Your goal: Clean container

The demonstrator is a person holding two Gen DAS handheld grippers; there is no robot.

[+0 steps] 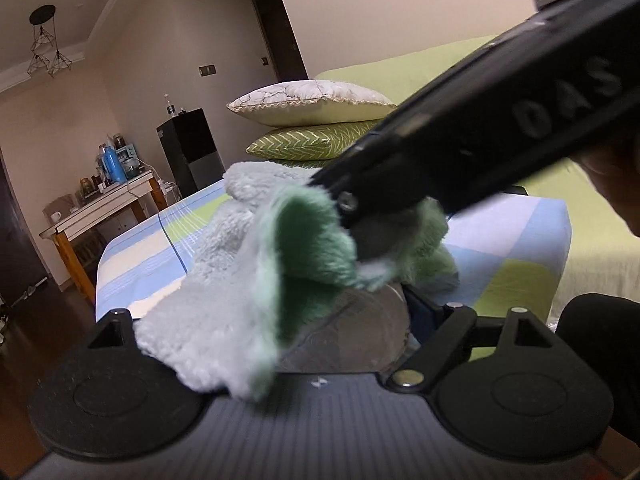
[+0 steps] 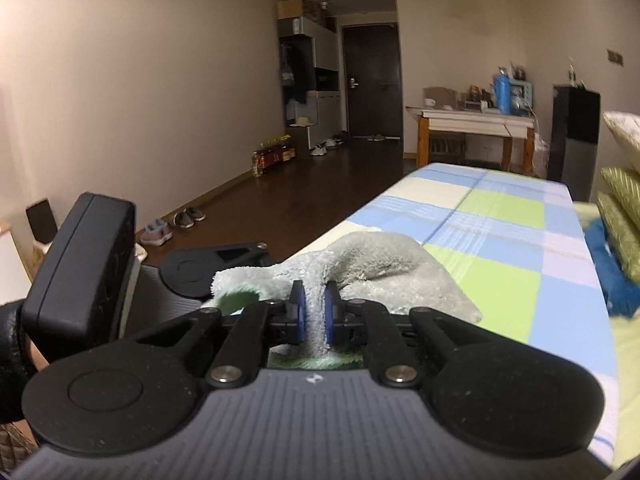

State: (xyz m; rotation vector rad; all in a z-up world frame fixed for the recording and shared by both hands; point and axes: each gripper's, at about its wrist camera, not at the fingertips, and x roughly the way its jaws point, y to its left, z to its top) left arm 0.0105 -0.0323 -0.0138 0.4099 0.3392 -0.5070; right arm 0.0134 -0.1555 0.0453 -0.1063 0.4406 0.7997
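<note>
A clear round container sits between the jaws of my left gripper, which is shut on it. Only the left gripper's right finger shows; the other is under the cloth. A fluffy cloth, pale grey on one side and green on the other, drapes over the container's top and left side. My right gripper reaches in from the upper right and pinches the cloth over the container's mouth. In the right wrist view its blue pads squeeze a fold of the cloth, and the container is hidden below.
Below lies a table with a blue, green and white checked cover. Behind it are stacked pillows on a green sofa. A wooden side table with bottles and a black tower stand farther off. A dark sleeve is at right.
</note>
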